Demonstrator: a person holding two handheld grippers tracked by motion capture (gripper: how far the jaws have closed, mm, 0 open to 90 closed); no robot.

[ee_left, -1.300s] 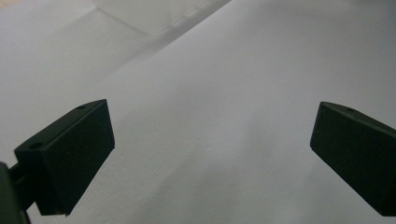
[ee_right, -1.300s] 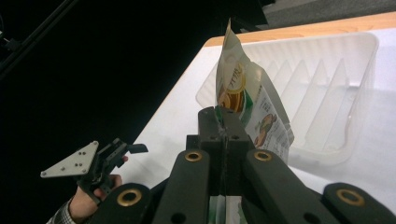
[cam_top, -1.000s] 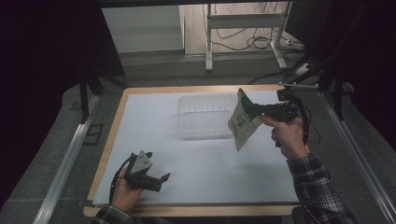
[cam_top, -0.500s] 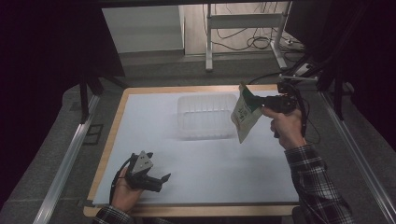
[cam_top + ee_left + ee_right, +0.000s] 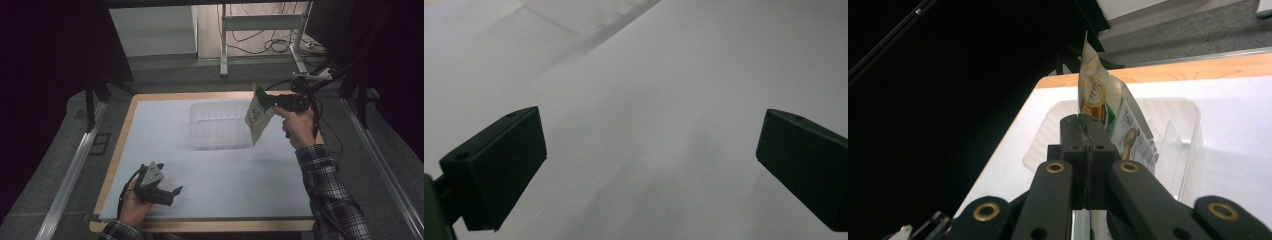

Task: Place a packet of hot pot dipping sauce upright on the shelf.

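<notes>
Dark room, grey carpet floor, metal frame legs behind

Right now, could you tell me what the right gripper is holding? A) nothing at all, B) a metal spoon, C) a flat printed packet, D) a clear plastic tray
C: the right gripper has its jaws shut on a flat printed packet, lifted above the clear plastic tray, which rests on the table.

Right tool: now farther toward the bench's far edge than a second ago, clamped on the packet.
Packet: carried along, now hanging over the clear tray's right end, nearer the far rim.
</notes>
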